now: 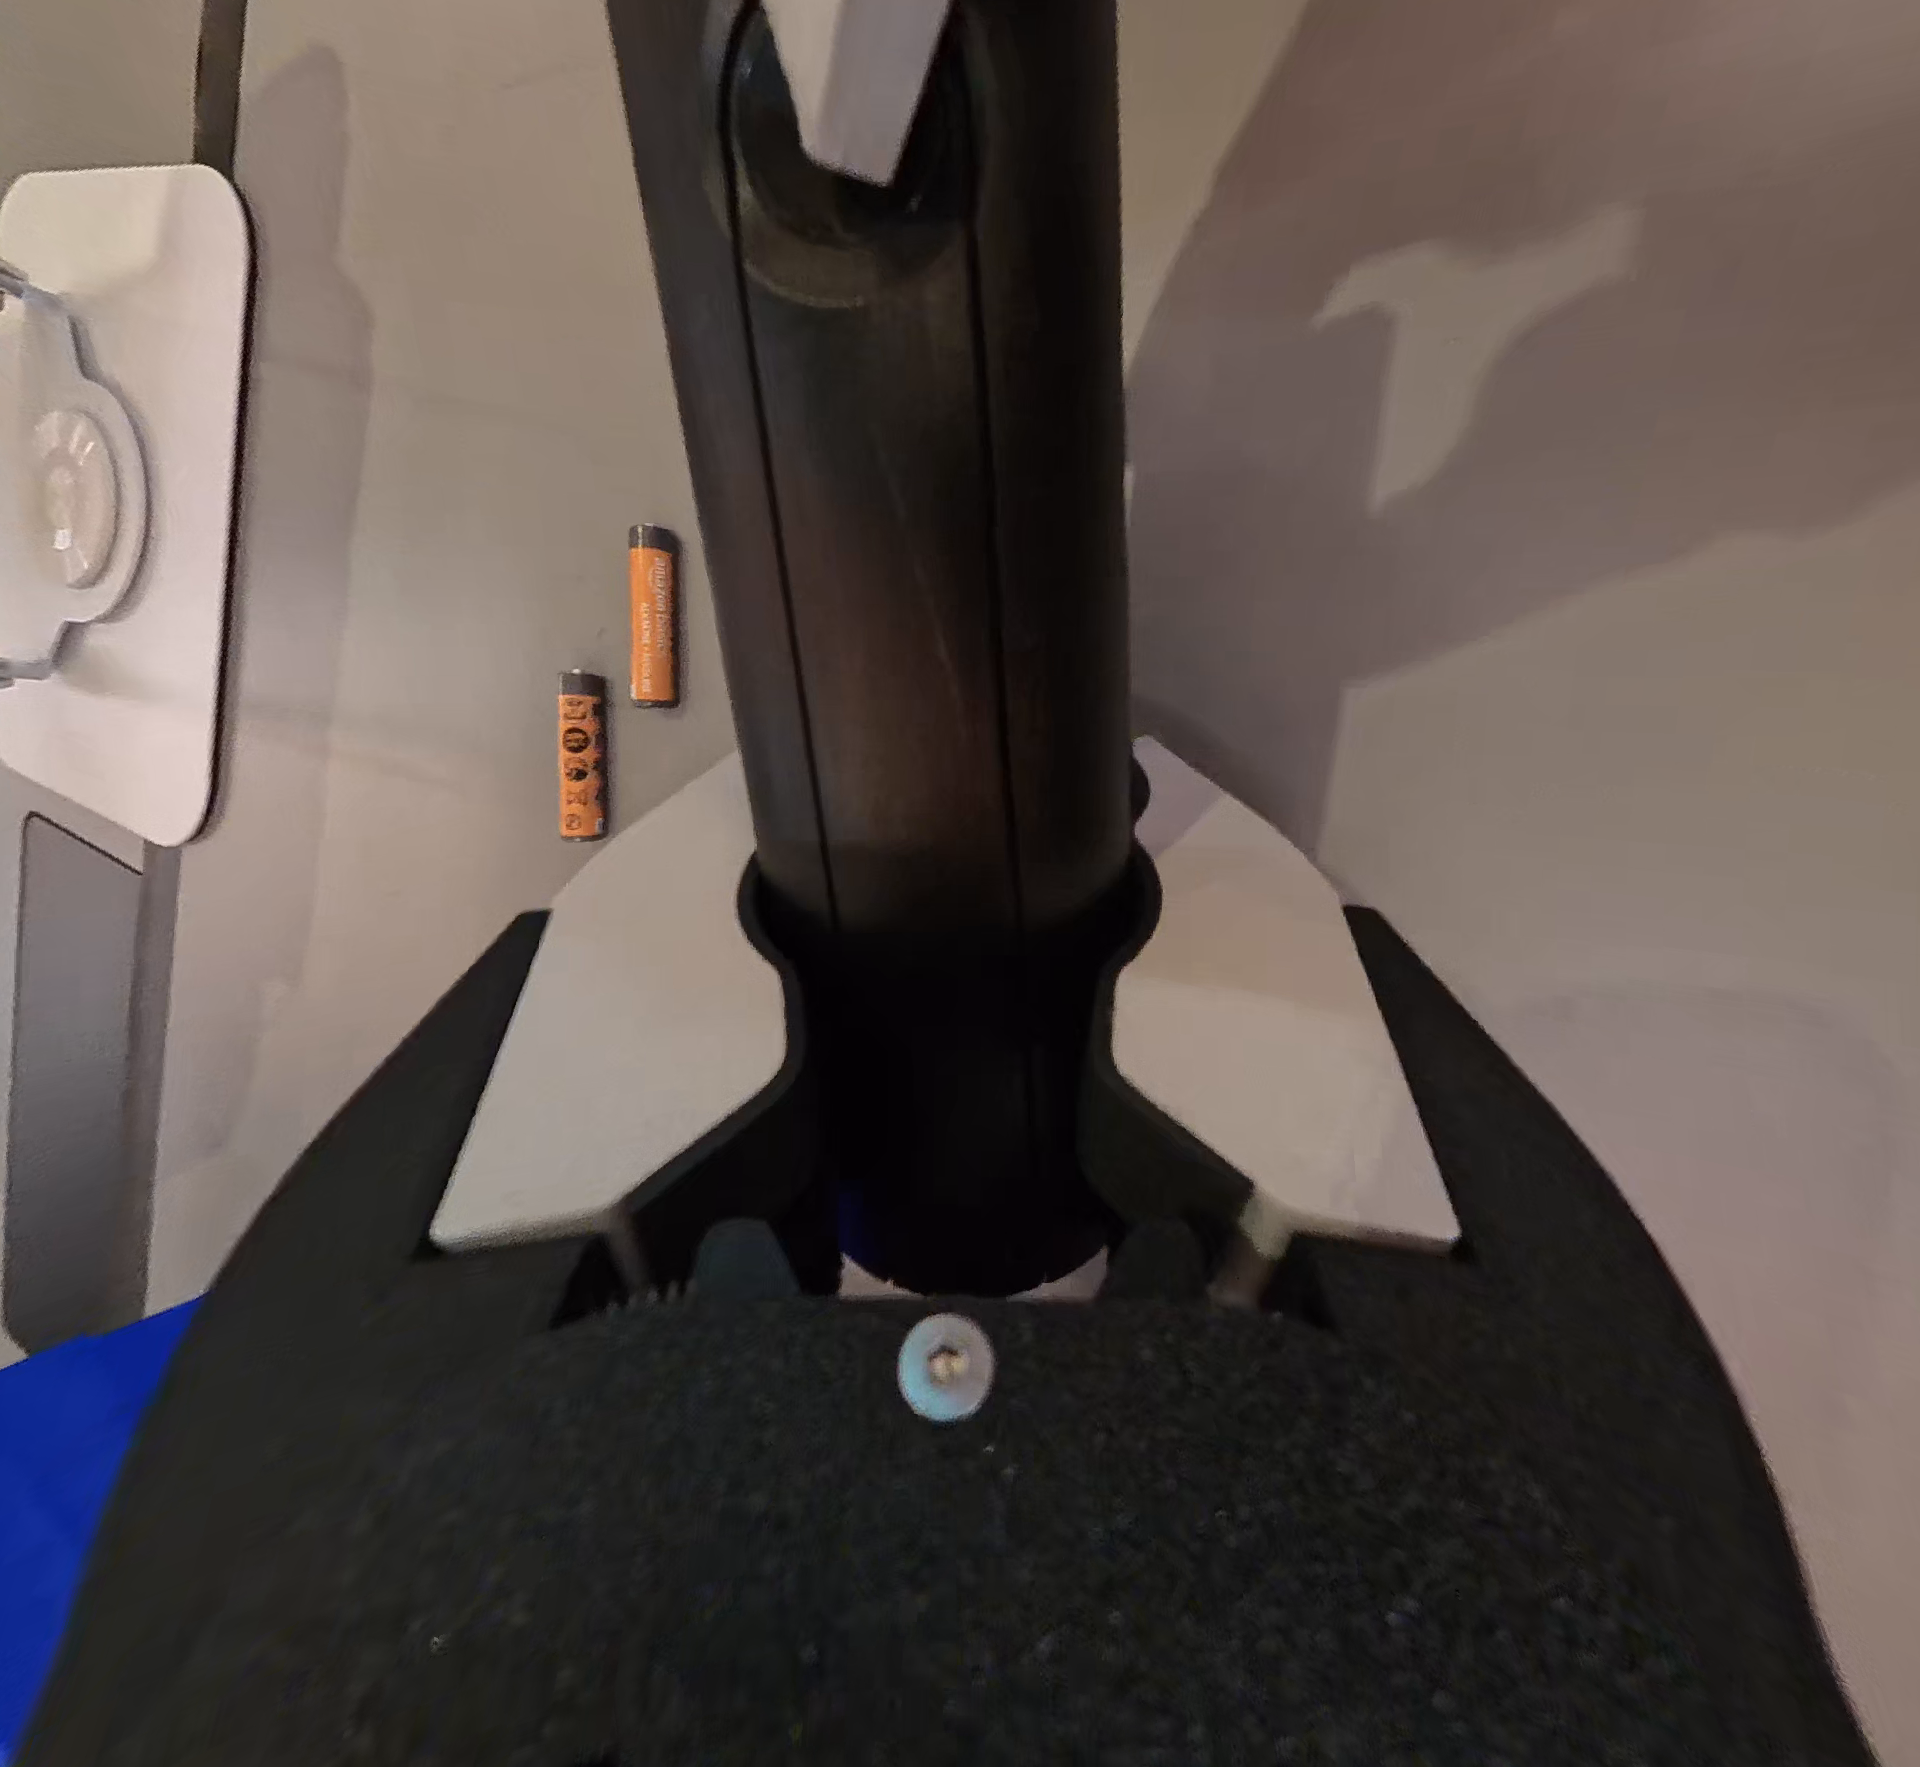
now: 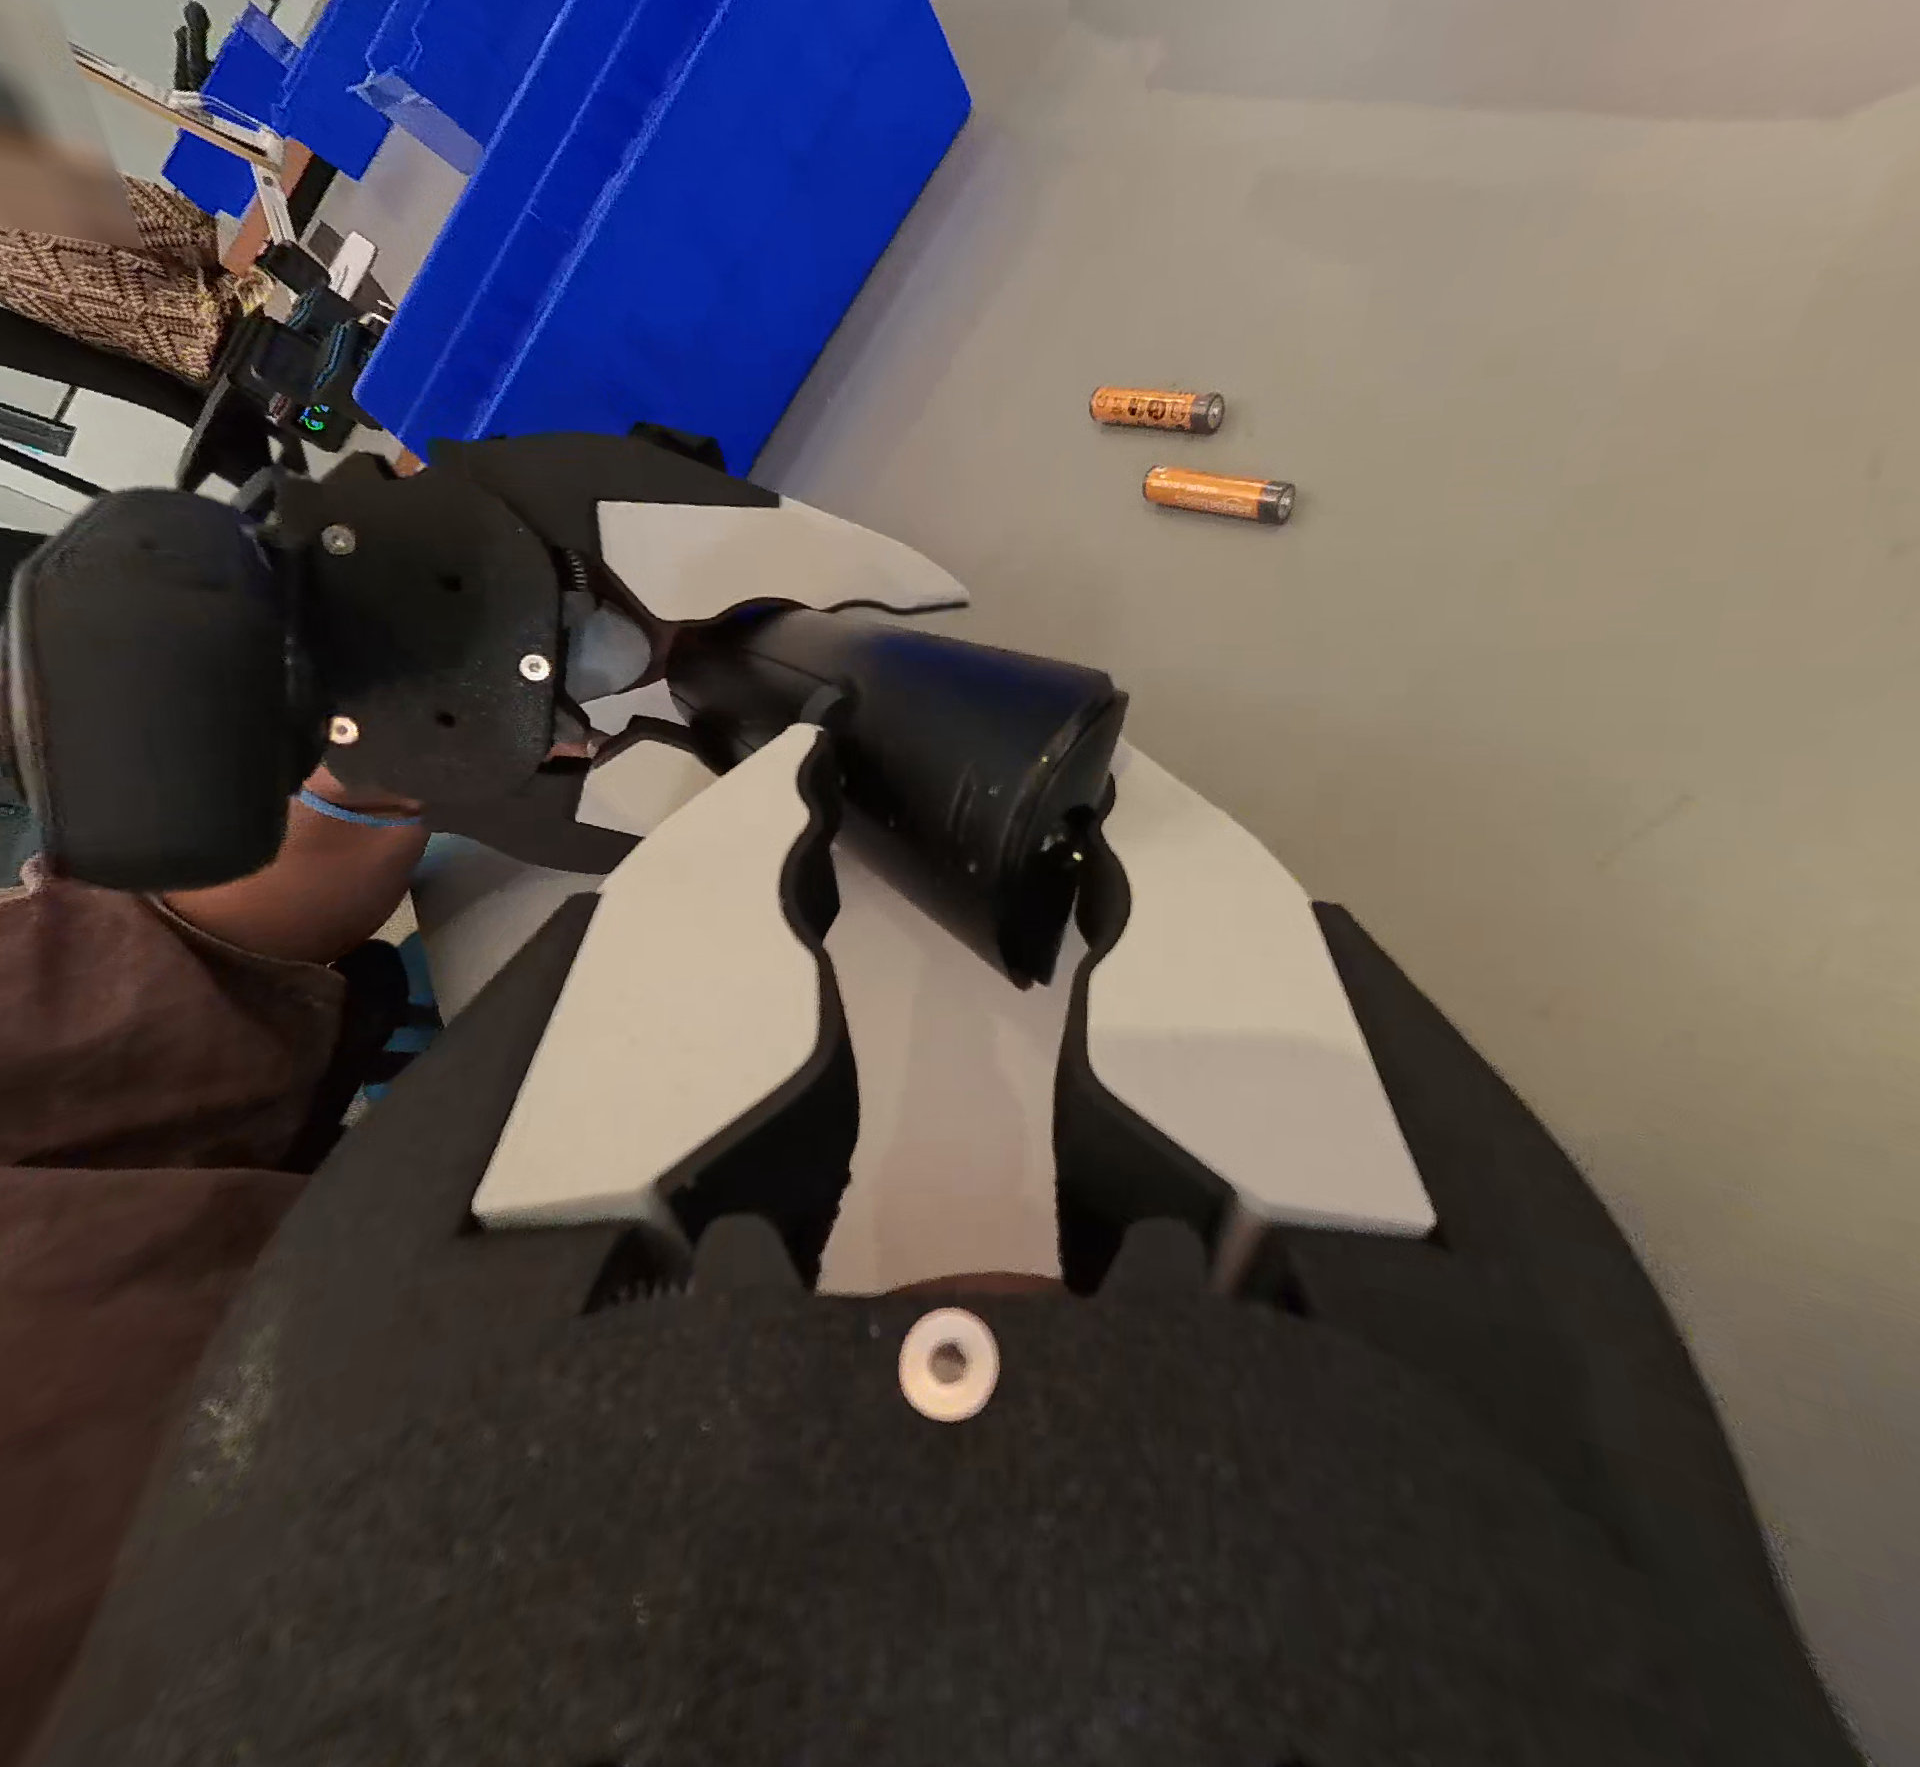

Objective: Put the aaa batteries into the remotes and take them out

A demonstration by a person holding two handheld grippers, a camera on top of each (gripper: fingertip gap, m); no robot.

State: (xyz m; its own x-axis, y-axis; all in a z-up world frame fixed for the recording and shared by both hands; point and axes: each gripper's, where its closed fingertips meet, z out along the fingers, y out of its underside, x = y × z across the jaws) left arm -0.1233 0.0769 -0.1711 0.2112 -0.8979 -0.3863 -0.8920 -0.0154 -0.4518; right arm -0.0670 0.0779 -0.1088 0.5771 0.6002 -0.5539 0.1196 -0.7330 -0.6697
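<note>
The left gripper (image 1: 951,896) is clamped on the near end of the black remote (image 1: 914,522), which it holds out lengthwise. The right gripper (image 2: 961,824) reaches in at the remote's far end; whether its jaws pinch it or stand slightly spread around it cannot be told. Judged step: working the battery cover. It would go best with the left grip firm and the right pulling along the remote's length, not twisting. Farther off, on the grey table (image 2: 1558,782), lie two orange AAA batteries (image 2: 1156,409) side by side, apart from the remote. Beyond them stand blue bins (image 2: 675,211).
</note>
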